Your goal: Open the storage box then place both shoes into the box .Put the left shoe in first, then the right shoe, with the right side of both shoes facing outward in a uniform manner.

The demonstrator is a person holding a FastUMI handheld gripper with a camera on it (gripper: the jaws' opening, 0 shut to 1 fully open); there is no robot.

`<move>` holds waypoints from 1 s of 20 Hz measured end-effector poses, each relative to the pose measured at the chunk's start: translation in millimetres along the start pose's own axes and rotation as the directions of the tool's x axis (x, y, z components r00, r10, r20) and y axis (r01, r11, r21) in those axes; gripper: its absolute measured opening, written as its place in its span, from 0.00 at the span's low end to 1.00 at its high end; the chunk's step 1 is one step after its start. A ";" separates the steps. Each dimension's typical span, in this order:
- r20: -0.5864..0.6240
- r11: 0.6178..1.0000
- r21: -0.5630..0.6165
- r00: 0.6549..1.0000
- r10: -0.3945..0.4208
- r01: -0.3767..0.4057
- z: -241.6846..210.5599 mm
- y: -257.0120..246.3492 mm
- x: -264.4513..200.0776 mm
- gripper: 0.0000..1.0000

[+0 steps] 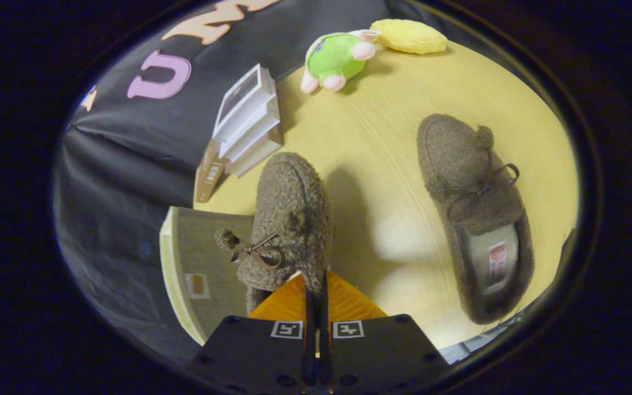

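The gripper (316,282) pinches one fuzzy shoe (291,219) (mid-frame, near the box (195,258)); the other shoe (472,214) lies right.

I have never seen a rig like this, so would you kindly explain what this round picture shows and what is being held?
A person carries a hand-held two-finger tool, and the camera rides on it, looking forward along the fingers, hence the round fisheye picture. The fingers are closed on the rim of a fuzzy brown shoe, lifted above a wooden table. Under the shoe lies what looks like the storage box, at the table's edge. The second shoe rests on the table to the side. Beyond the fingers are a stack of small boxes, a green plush toy and a yellow cushion-like thing.
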State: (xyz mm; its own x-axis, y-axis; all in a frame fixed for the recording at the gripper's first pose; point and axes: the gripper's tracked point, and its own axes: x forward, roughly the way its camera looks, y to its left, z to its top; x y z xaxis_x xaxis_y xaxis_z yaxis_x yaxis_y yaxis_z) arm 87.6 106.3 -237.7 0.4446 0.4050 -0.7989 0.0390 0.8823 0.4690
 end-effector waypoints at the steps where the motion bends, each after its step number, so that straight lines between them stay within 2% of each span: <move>1: 0.011 1.000 0.005 0.999 0.031 -0.031 3.0 12.2 -10.0 0.06; 8: -0.003 0.973 -0.046 0.974 0.228 -0.228 -2.1 114.9 -67.9 0.06; 13: -0.093 0.942 -0.057 0.941 0.326 -0.332 -35.8 191.7 -70.3 0.06; 16: -0.141 0.948 -0.074 0.944 0.297 -0.309 -58.0 219.7 -43.7 0.06; 20: -0.209 0.973 -0.088 0.959 0.189 -0.211 -88.2 229.1 3.3 0.06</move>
State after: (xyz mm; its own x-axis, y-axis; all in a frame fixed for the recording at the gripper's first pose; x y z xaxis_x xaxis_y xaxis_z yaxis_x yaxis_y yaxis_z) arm 19.0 331.0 -166.1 0.2467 0.6058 -0.7564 -0.1348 0.7944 0.5923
